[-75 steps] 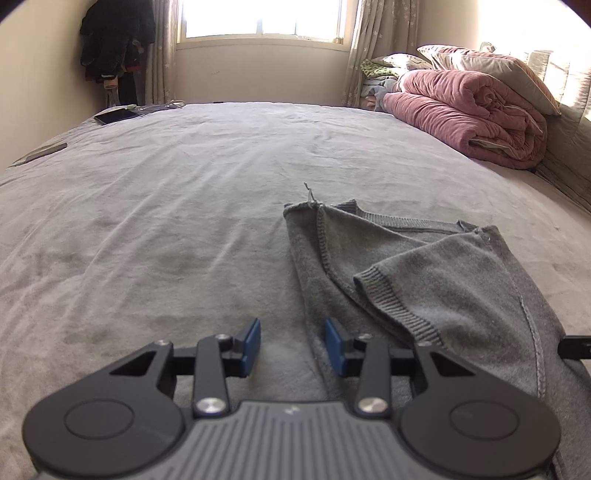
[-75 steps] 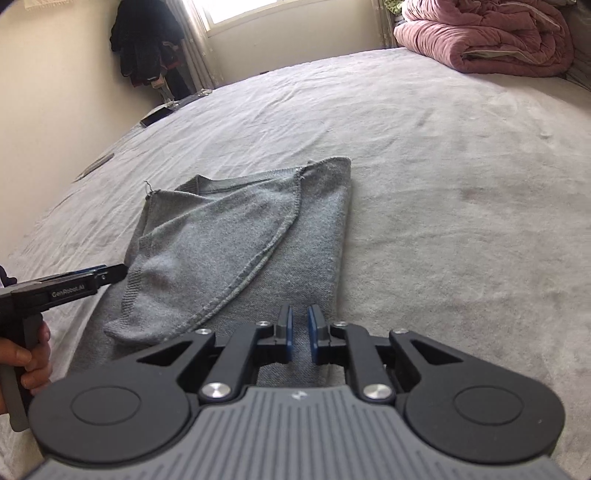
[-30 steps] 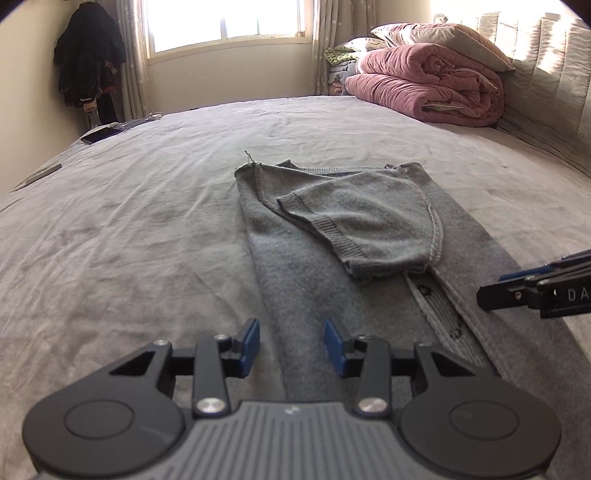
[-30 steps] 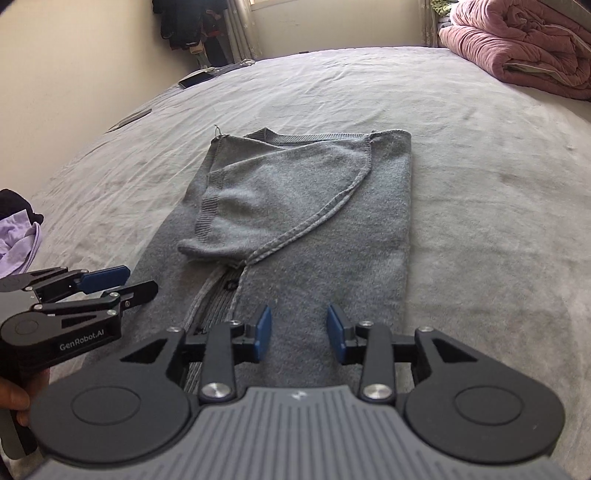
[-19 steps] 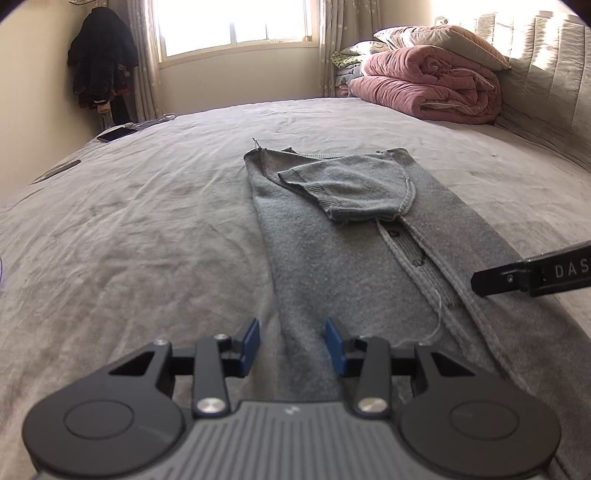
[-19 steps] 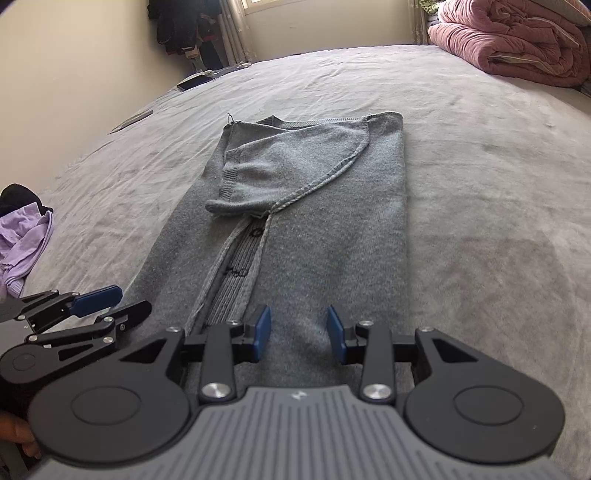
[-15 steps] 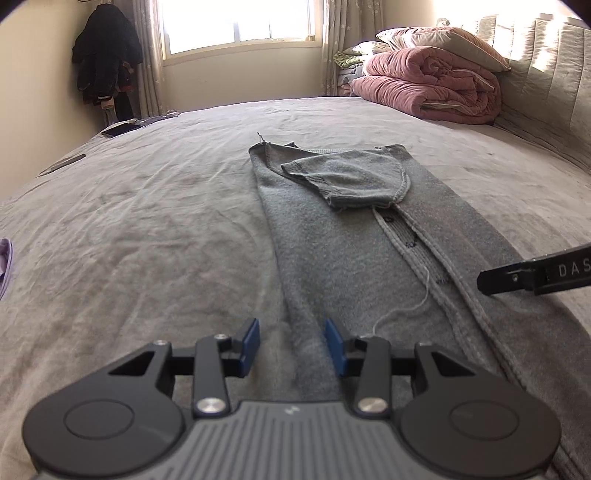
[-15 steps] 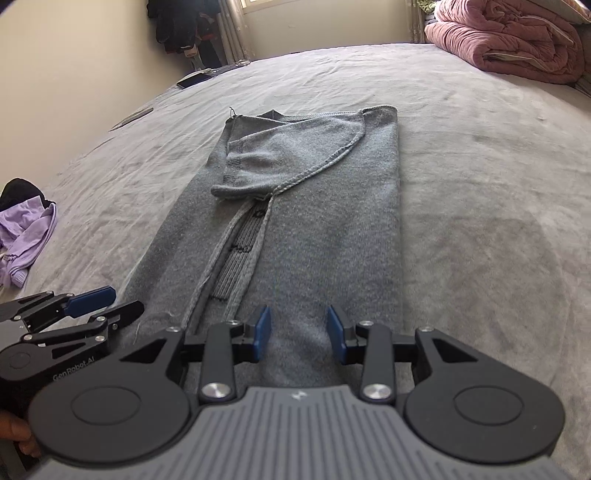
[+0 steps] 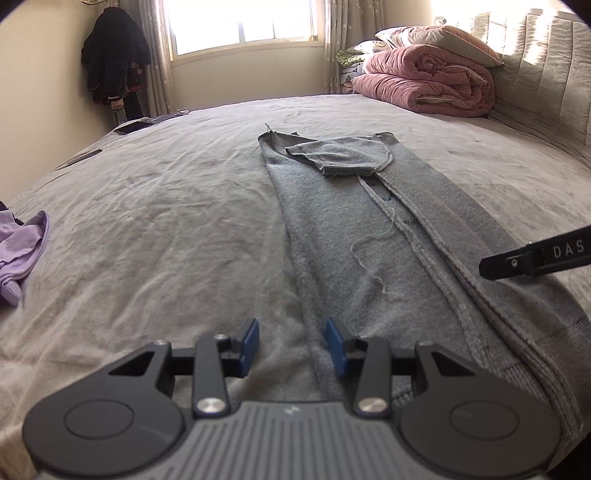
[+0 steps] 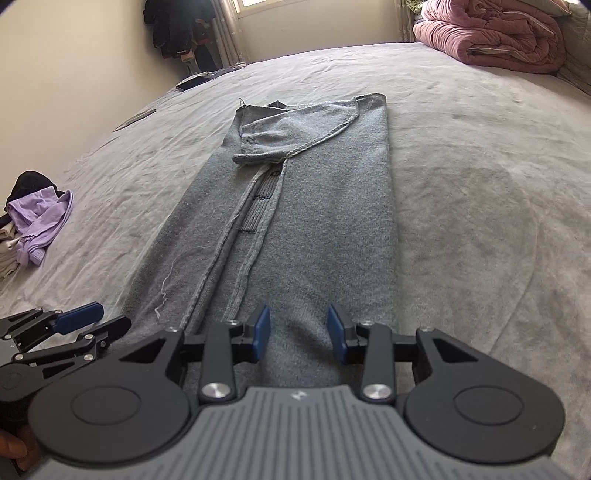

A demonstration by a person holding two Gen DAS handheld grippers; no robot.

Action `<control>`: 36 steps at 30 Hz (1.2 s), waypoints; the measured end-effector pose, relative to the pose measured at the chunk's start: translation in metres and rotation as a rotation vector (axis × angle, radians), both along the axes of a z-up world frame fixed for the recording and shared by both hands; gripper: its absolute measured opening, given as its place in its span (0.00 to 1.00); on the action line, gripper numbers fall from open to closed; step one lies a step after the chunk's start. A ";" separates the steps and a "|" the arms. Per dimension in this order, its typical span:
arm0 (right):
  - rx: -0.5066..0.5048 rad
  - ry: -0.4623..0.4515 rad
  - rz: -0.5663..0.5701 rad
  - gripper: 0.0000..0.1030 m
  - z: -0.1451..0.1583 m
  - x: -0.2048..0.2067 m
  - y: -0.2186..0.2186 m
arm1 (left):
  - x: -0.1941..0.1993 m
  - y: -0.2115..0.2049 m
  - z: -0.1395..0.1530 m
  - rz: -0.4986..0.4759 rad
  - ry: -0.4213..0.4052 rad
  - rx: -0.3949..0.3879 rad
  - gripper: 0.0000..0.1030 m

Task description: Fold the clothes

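Observation:
A grey knitted cardigan (image 9: 369, 236) (image 10: 314, 206) lies lengthwise on the bed, its sides folded inward and a sleeve (image 9: 343, 155) (image 10: 291, 133) folded across the far end. My left gripper (image 9: 291, 347) hovers open over the cardigan's near left edge, nothing between its blue pads. My right gripper (image 10: 299, 336) stands open above the near end, right of the button band (image 10: 258, 206). The right gripper's tip (image 9: 532, 254) shows at the right edge of the left wrist view. The left gripper (image 10: 70, 332) shows at the lower left of the right wrist view.
The grey bed sheet (image 9: 166, 229) spreads wide on both sides. A purple garment (image 9: 22, 243) (image 10: 40, 218) lies in a pile at the left edge. A folded pink quilt (image 9: 424, 85) (image 10: 495, 33) and pillows sit at the headboard. A phone (image 9: 131, 127) lies far left.
Both grippers have drawn back along the cardigan toward its near end, so more of its length shows. The right gripper's jaws, almost shut in the earliest frame, now stand apart.

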State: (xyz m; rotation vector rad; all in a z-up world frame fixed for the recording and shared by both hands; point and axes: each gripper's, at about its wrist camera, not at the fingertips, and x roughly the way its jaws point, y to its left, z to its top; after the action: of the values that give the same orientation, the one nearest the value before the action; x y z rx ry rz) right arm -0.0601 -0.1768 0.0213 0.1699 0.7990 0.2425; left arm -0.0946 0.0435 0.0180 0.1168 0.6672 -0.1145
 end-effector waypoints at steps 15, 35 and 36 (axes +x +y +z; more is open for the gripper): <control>-0.005 -0.024 0.010 0.38 0.000 -0.055 -0.002 | -0.040 -0.001 0.000 -0.004 -0.011 0.016 0.40; 0.012 -0.024 0.053 0.39 0.001 -0.095 -0.003 | -0.069 -0.001 0.005 -0.065 -0.053 0.077 0.40; 0.019 -0.025 0.051 0.39 0.002 -0.097 -0.004 | -0.069 0.001 0.005 -0.066 -0.050 0.068 0.40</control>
State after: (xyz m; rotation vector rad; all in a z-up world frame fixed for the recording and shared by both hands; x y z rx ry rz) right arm -0.1575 -0.1809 0.0228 0.1640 0.7769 0.3003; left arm -0.1635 0.0442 0.0233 0.2067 0.6175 -0.1521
